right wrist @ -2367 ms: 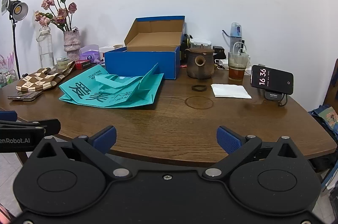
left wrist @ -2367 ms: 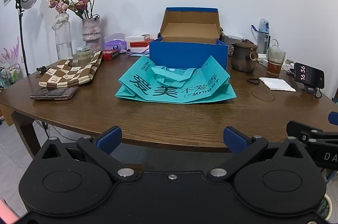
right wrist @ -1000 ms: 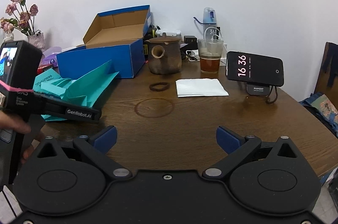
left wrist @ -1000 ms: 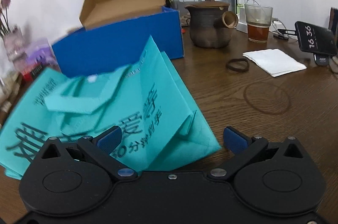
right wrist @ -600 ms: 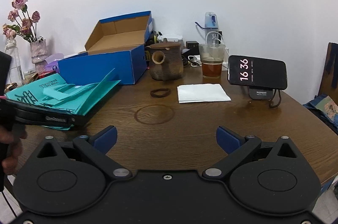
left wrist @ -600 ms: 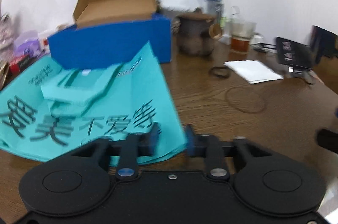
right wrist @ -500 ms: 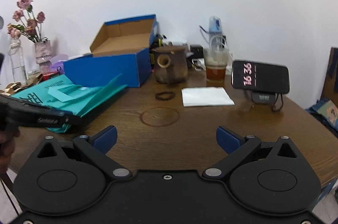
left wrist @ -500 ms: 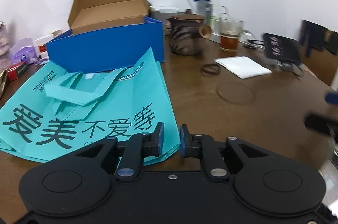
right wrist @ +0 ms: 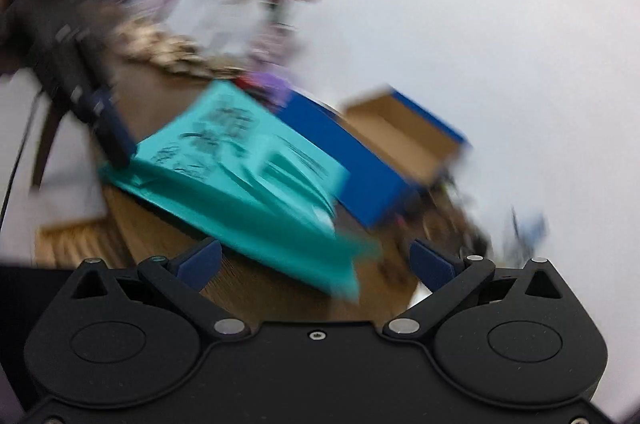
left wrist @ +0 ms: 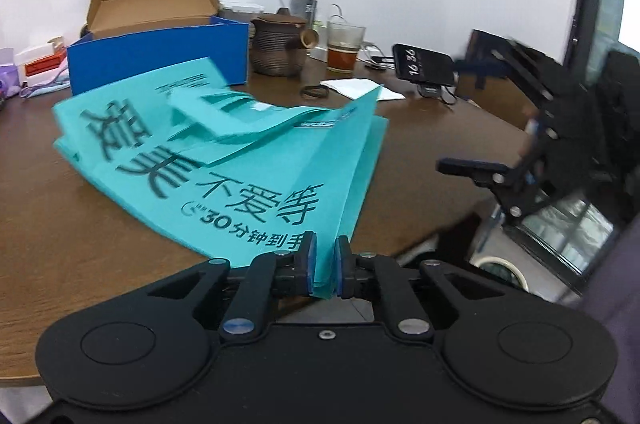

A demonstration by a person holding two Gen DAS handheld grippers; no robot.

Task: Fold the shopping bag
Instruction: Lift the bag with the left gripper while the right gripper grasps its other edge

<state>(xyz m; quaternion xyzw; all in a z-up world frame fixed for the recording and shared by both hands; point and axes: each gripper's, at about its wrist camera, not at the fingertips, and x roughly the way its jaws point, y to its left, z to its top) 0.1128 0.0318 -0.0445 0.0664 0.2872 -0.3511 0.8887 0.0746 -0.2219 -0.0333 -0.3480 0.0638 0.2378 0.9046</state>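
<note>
A teal shopping bag (left wrist: 240, 164) with dark printed characters lies on the brown wooden table (left wrist: 60, 224), its handles loose on top. My left gripper (left wrist: 324, 264) is shut on the bag's near corner at the table's front edge and lifts that corner. The bag also shows, blurred, in the right wrist view (right wrist: 240, 184). My right gripper (right wrist: 316, 256) is open and empty, hovering just off the bag's other near corner. The right gripper shows in the left wrist view (left wrist: 500, 180) off the table's right side.
An open blue cardboard box (left wrist: 156, 40) stands behind the bag. A brown teapot (left wrist: 280, 44), a glass of tea (left wrist: 344, 48), a phone on a stand (left wrist: 424, 68), a white napkin (left wrist: 356, 88) and a hair band (left wrist: 314, 91) sit at the back right.
My left gripper closed on the bag's near corner and pulled it toward the table edge. My right gripper swung fast to the left and now faces the bag from the right side.
</note>
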